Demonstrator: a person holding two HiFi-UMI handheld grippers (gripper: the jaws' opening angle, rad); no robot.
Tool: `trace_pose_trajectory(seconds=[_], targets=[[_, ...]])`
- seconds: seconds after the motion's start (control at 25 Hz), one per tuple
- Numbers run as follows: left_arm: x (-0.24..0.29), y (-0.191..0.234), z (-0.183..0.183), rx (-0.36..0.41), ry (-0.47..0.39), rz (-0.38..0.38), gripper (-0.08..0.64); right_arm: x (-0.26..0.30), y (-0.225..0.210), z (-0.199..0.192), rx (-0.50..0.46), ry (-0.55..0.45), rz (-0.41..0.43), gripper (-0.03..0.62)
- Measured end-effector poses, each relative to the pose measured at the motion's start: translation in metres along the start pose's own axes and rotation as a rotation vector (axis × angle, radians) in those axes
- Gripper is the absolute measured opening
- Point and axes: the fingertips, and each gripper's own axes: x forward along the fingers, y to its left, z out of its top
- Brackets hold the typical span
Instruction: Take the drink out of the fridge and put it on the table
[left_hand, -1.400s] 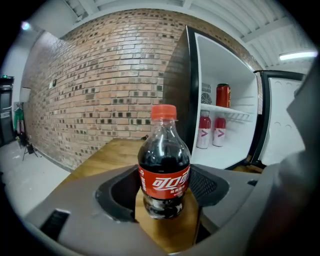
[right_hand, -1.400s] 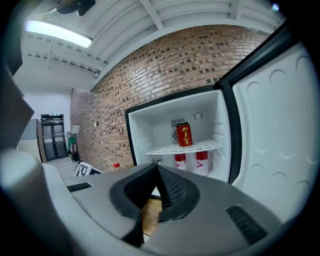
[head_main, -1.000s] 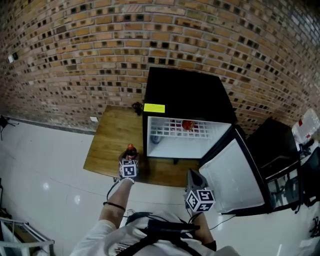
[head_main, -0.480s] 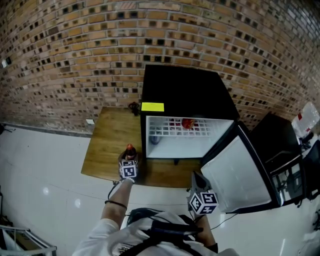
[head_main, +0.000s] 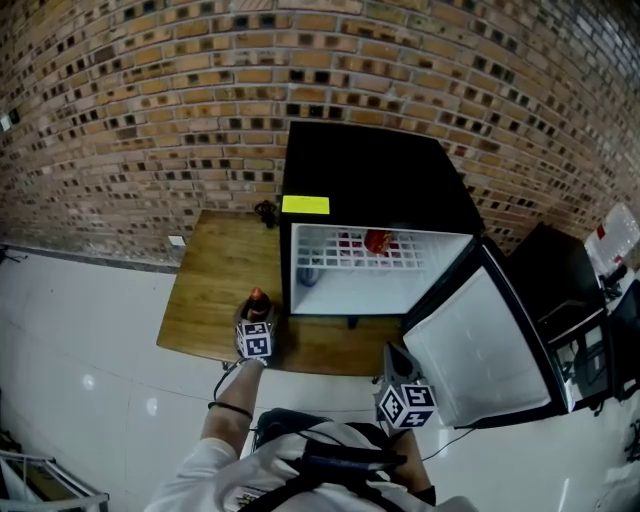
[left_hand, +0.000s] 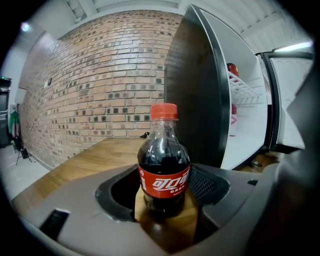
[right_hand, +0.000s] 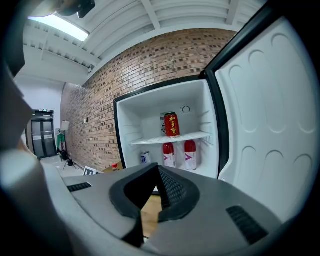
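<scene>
- Gripping the dark cola bottle with the red cap and label (left_hand: 164, 165), the left gripper (left_hand: 165, 176) has its jaws spread wide. Its pads press on the bottle's lower sides, which keeps it upright for setting down.
- That bottle is out of the black mini fridge (head_main: 370, 180), over the low wooden table (head_main: 215, 290) at the fridge's nine o'clock. Whether its base touches the wood, I cannot tell.
- The right gripper (right_hand: 157, 172), at the bottle's four o'clock, has its jaws together and empty. It is near the open white door (head_main: 485, 350), probably ready to close it.

Counted one cola bottle (left_hand: 164, 160), one fridge (head_main: 370, 180), one wooden table (head_main: 215, 290). Inside: one red can (right_hand: 171, 125), two red-and-white bottles (right_hand: 169, 155) (right_hand: 190, 154), one little blue can (right_hand: 145, 158).
</scene>
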Motion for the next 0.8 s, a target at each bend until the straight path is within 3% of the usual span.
trace_pose_trajectory(seconds=[0.32,0.4,0.52,0.64,0.72,0.8], targets=[[-0.005,-0.003,-0.004,0.036,0.030,0.006,0.311,0.004,0.006,0.012,-0.006,-0.012,0.026,0.011],[-0.008,-0.006,-0.001,0.037,0.038,-0.007,0.350,0.004,0.006,0.015,0.001,-0.009,0.032,0.011],[-0.031,-0.014,0.014,0.046,0.028,-0.008,0.382,0.004,0.006,0.025,0.008,-0.013,0.044,0.011],[-0.071,-0.022,0.031,0.007,0.006,0.029,0.379,0.005,0.007,0.040,0.012,-0.023,0.057,0.011],[-0.104,-0.024,0.048,-0.032,-0.001,0.072,0.298,0.005,0.010,0.047,0.014,-0.025,0.070,0.011],[-0.136,-0.031,0.074,-0.046,-0.042,0.074,0.119,0.005,0.013,0.050,0.023,-0.024,0.084,0.011]])
